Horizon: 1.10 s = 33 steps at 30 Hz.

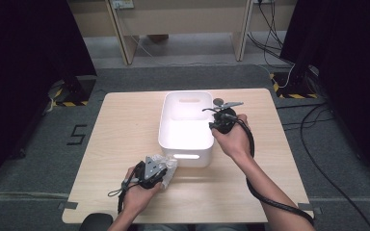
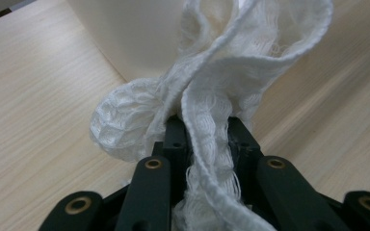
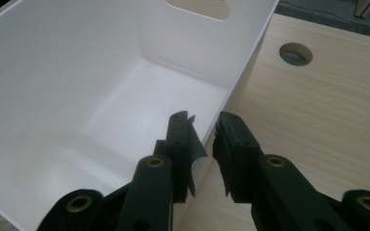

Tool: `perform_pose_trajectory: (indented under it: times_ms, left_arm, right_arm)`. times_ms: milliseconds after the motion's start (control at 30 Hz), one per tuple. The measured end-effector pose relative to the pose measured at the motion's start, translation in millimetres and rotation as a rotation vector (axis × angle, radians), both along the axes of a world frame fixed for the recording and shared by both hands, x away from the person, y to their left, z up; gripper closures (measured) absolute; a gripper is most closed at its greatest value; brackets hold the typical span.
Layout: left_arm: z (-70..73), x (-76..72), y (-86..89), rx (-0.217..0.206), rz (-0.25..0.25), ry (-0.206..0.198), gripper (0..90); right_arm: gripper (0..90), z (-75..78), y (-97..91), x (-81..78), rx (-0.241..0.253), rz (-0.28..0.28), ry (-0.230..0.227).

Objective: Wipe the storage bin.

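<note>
A white plastic bin [image 1: 185, 144] stands in the middle of the wooden table [image 1: 120, 139], empty inside [image 3: 77, 72]. My left gripper [image 1: 163, 170] is low over the table just in front of the bin's near wall [image 2: 125, 33]. It is shut [image 2: 204, 125] on a bunched white lacy cloth [image 2: 212, 72], which rises from the jaws and hangs over to one side [image 1: 170, 164]. My right gripper [image 1: 214, 126] sits on the bin's right wall, one jaw inside and one outside, shut [image 3: 204, 126] on the rim.
A round cable hole [image 3: 296, 53] is cut in the tabletop right of the bin, toward the far edge [image 1: 218, 101]. Bare wood lies left of the bin and along the front edge. Cables run on the grey floor to the right [image 1: 318, 159].
</note>
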<state>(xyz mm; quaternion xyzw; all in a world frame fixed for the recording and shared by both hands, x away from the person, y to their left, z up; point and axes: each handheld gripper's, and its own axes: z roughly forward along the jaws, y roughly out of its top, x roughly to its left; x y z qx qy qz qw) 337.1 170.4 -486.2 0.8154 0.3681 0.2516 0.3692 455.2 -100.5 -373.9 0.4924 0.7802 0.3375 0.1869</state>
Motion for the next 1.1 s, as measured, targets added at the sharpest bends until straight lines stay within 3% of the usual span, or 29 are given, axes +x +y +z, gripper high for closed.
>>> perform_pose_trajectory:
  times_ms: [500, 933, 1100]
  left_arm:
    - [-1.4, -0.3, -6.6, 0.018, -0.014, 0.015, 74.1]
    - [3.0, -3.5, -18.6, 0.005, -0.049, 0.009, 74.1]
    - [7.3, -5.2, -19.2, -0.018, -0.047, -0.001, 74.2]
  right_arm:
    - [75.7, 1.0, 0.9, -0.2, -0.015, 0.003, 0.000]
    - [75.6, 1.0, 0.8, -0.3, -0.015, 0.004, 0.000]
    - [75.7, 0.9, 0.3, -0.5, -0.013, 0.004, 0.000]
